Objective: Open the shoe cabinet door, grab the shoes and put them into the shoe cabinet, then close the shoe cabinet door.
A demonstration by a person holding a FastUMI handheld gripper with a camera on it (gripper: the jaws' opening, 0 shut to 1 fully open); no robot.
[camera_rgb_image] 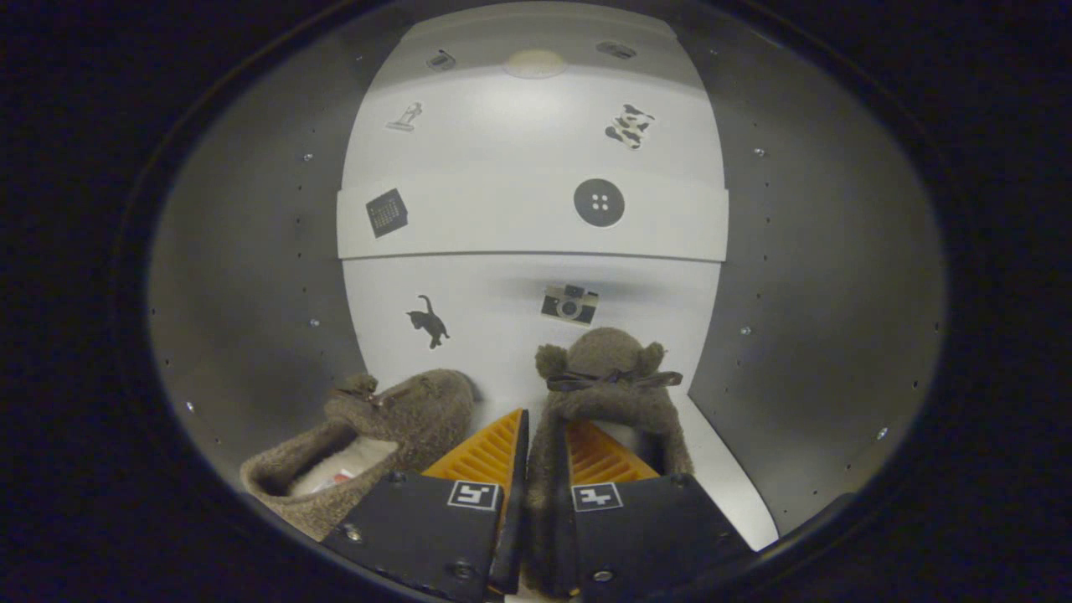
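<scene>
- Gripper (546, 435): its two fingers are reaching forward into the cabinet, and both are pressing on the side wall of the right shoe, so the tongs are clenched on that shoe.
- Shoes, two in count: both are fuzzy brown slippers, and both are sitting inside the cabinet on its floor.
- Right shoe (607, 377): it is lying between and just ahead of the fingers, toe pointing toward the back panel; a dark bow (613, 379) is crossing its top, with two small round ears showing beside it.
- Left shoe (381, 435): it is lying just left of the fingers, apart from the right shoe, angled so that its opening and pale lining are facing the camera.
- Cabinet (251, 293): two grey side walls, each dotted with small holes and screws, are flanking a white back panel (519, 167); the white floor is showing bare to the right of the held shoe.
- Ledge: one horizontal step is crossing the back panel at about mid-height.
- Stickers, five clearly countable on the back panel: a calendar (387, 212) and a button (599, 203) above the ledge, a cat (429, 322) and a camera (569, 303) below it, a spotted shape (629, 126) higher up; further small marks near the top are too blurred to identify.
- Light (536, 64): one round pale disc is sitting at the top of the interior.
</scene>
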